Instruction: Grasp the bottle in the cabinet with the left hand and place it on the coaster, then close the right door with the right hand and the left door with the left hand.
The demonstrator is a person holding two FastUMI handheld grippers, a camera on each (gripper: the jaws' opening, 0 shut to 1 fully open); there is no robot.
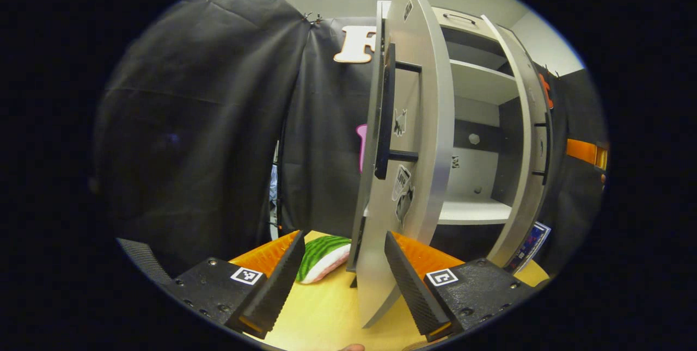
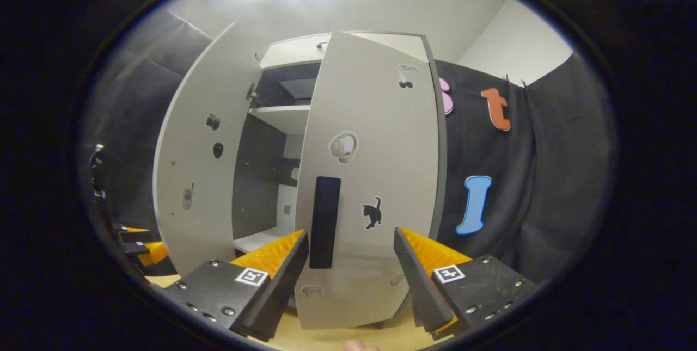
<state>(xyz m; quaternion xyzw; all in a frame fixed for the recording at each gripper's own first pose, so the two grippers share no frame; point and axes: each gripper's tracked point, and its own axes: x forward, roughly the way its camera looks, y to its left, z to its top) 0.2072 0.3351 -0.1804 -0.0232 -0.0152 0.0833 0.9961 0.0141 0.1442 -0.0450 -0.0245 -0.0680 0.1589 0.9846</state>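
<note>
While the left gripper (image 1: 343, 280) is looking along its own fingers in the left gripper view, you are holding it with the jaws spread wide and nothing between them, and the lower edge of the left door (image 1: 405, 139) is standing in the gap without either finger pressing on it. That door is hanging partly open, its dark handle (image 1: 385, 111) facing you, and past it the cabinet (image 1: 479, 122) is showing bare shelves: no bottle is sitting on the ones you can see, nor can a coaster be made out, so I am judging that the bottle step is behind you, though where the bottle is resting now cannot be told. A green striped cushion (image 1: 324, 256) is lying on the yellow table (image 1: 326, 313) beside the door's foot. In the right gripper view, the right gripper (image 2: 351, 275) is also gaping open and gripping nothing, and you are facing the right door (image 2: 375, 177), which is standing ajar with its dark handle (image 2: 325, 220) just above the left finger. So you are working on the door-closing step. Next, you are needing to bring a finger flat against the right door's face and push it toward the cabinet, and only then swing the left one shut.
</note>
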